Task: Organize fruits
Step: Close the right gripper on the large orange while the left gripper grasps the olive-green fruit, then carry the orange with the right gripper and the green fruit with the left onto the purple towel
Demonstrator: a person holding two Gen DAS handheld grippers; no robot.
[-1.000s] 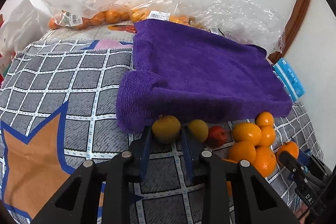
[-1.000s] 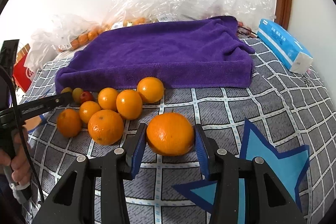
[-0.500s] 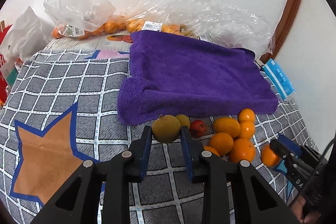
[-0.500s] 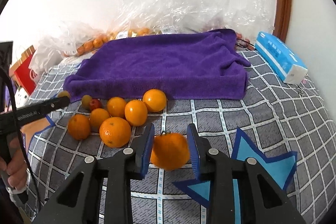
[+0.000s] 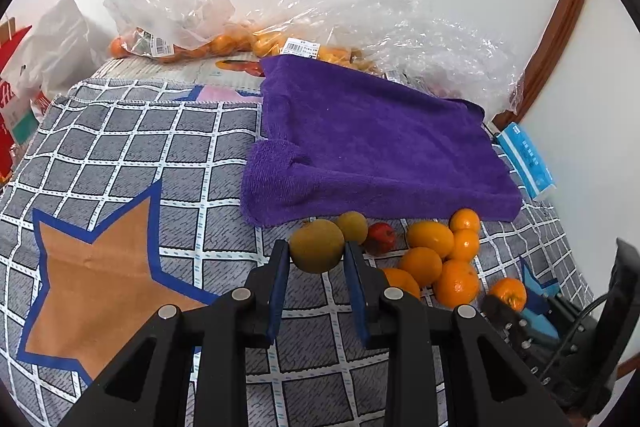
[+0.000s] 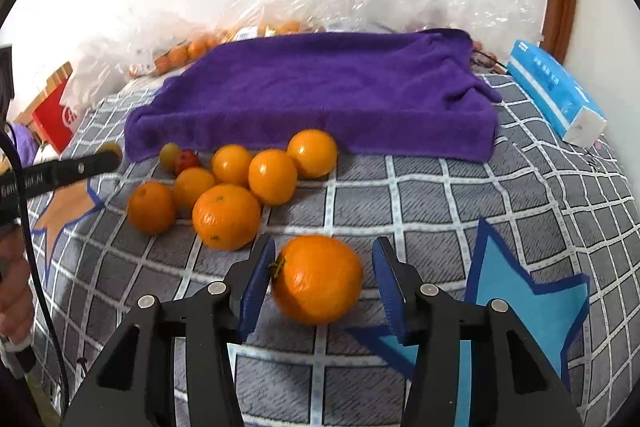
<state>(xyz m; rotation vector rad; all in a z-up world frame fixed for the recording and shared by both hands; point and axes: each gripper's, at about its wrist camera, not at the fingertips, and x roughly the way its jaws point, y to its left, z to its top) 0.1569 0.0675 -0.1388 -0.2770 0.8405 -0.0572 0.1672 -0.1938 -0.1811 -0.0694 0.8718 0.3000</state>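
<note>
My left gripper [image 5: 316, 259] is shut on a yellow-brown round fruit [image 5: 317, 245], held above the checked cloth just in front of the purple towel [image 5: 372, 143]. My right gripper [image 6: 320, 267] is open around a large orange [image 6: 317, 279] that rests on the cloth; the right pad stands clear of it. A cluster of oranges [image 6: 240, 187] lies in front of the towel, with a small yellow fruit [image 6: 170, 155] and a small red fruit [image 6: 187, 159] at its left end. The same cluster [image 5: 436, 255] shows in the left wrist view.
Clear plastic bags with oranges [image 5: 224, 43] lie along the wall behind the towel. A blue tissue pack [image 6: 556, 95] lies at the right. A red box [image 6: 52, 111] stands at the far left. The checked cloth [image 5: 132, 155] with star patches covers the surface.
My right gripper has opened and the large orange now sits on the cloth between its fingers. My left gripper has drawn back and up with the yellow-brown fruit.
</note>
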